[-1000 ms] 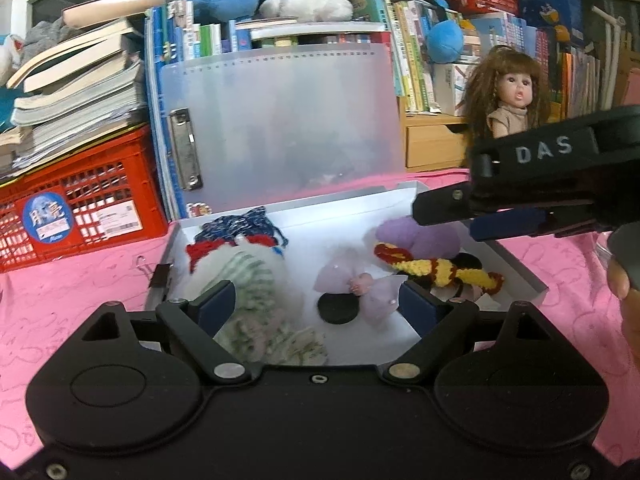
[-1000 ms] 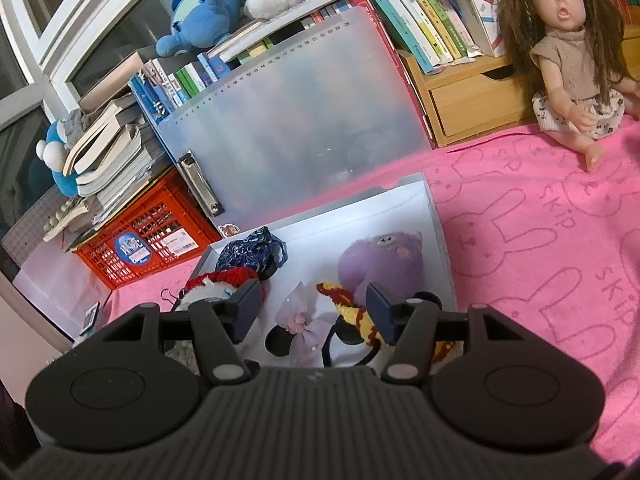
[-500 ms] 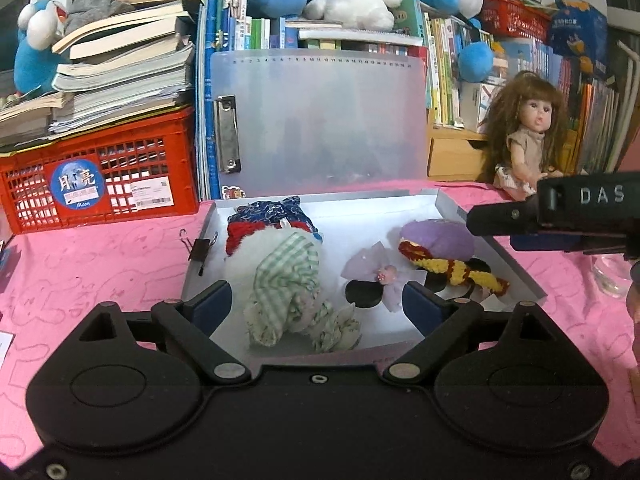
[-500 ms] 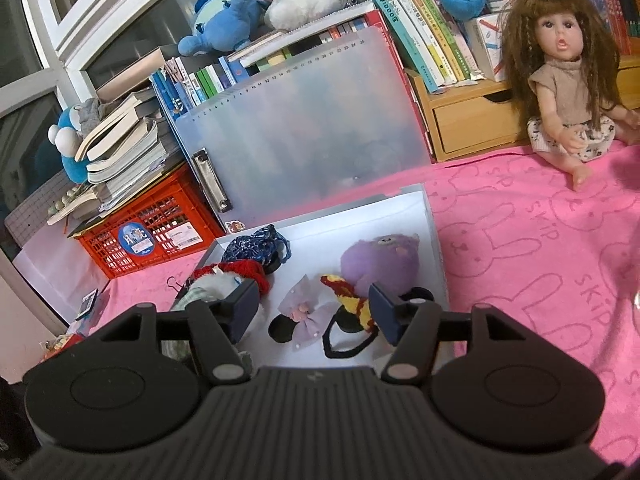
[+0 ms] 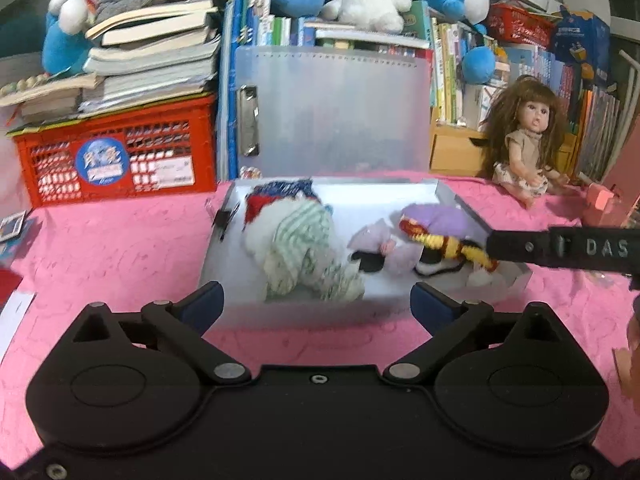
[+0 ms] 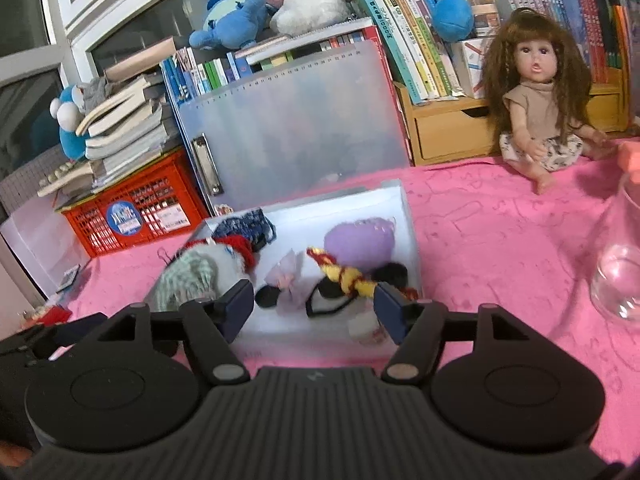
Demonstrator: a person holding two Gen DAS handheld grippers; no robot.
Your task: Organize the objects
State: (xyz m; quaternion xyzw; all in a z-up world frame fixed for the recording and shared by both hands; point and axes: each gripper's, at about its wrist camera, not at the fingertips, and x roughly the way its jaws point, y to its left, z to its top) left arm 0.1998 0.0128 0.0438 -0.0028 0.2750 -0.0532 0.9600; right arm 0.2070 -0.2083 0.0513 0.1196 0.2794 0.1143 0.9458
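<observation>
Both the left hand-held gripper (image 5: 316, 300) and the right hand-held gripper (image 6: 316, 308) have just been opening and hold nothing, so it seems best to draw them straight back from the white tray (image 5: 440, 194) without touching the yarn toy (image 6: 344, 274).

We see a home, likely a child's room or play corner. Plush toys (image 5: 362, 4) sit on a row of children's books (image 6: 416, 60), a doll (image 6: 536, 120) sits on a pink bunny-print cloth (image 6: 500, 240), stacked books (image 5: 148, 64) top a red crate (image 5: 116, 156), and a window (image 6: 56, 16) stands behind.
</observation>
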